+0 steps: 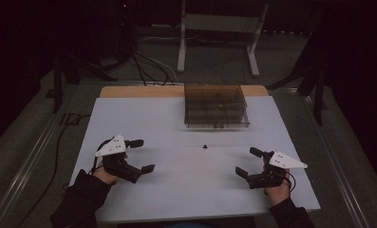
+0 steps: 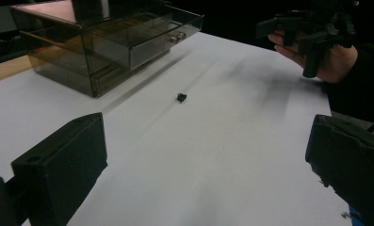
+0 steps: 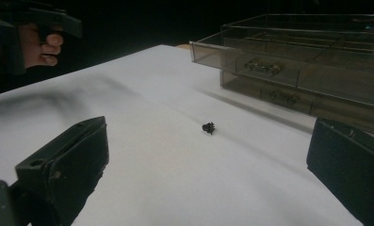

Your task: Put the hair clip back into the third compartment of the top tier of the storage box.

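Note:
A tiny black part lies alone on the white table, in front of a smoky clear drawer box. The same black part lies ahead of my left jaws, and the black part lies ahead of my right jaws. The drawer box has its upper drawer pulled out a little. My left gripper rests open at the table's left, nothing between its jaws. My right gripper is open at the table's right, also holding nothing.
The drawer box stands at the table's far edge. Beyond it, a white frame stand and cables lie on the dark floor. Metal rails run along both sides of the table.

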Action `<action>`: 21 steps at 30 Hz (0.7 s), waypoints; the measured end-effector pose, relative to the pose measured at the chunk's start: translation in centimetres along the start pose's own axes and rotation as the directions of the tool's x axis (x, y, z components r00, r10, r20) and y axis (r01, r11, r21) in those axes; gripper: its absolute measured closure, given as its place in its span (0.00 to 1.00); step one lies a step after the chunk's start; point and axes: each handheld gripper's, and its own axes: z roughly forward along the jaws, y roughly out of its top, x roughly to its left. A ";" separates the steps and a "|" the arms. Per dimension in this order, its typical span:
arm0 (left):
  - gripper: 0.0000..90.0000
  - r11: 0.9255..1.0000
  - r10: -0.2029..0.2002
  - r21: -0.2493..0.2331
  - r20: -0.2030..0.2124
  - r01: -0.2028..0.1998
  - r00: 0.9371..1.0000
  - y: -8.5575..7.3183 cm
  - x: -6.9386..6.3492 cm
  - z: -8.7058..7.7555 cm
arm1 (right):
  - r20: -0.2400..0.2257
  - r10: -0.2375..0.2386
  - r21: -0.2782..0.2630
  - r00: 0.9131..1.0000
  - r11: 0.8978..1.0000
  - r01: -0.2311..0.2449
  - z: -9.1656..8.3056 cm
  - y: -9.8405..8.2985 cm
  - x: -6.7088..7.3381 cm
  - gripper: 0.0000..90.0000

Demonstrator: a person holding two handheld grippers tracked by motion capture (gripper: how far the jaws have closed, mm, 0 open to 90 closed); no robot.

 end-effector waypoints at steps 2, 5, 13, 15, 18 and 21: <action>0.01 1.000 0.003 0.000 0.005 -0.003 1.000 0.3 0.1 0.4 | 0.001 -0.002 0.002 1.000 1.000 0.002 0.0 0.0 0.0 0.00; 0.01 1.000 0.010 0.002 0.016 -0.010 1.000 0.8 0.1 1.1 | 0.003 0.001 0.000 1.000 1.000 -0.001 0.0 0.0 0.0 0.00; 0.01 1.000 0.024 0.013 0.052 -0.024 0.998 2.1 0.1 2.2 | 0.002 0.001 0.000 1.000 1.000 -0.001 -0.1 0.0 -0.1 0.00; 0.01 1.000 0.024 0.013 0.059 -0.025 0.998 2.3 0.1 2.4 | 0.000 0.004 0.000 1.000 1.000 -0.004 -0.1 0.0 -0.1 0.00; 0.01 0.999 0.031 0.020 0.062 -0.032 0.998 2.6 0.1 2.9 | 0.000 0.003 0.000 1.000 1.000 -0.003 -0.2 0.0 -0.1 0.00; 0.01 0.999 0.042 0.018 0.063 -0.043 0.997 2.8 0.0 3.3 | -0.001 0.009 -0.002 1.000 1.000 -0.009 -0.2 0.0 -0.1 0.00</action>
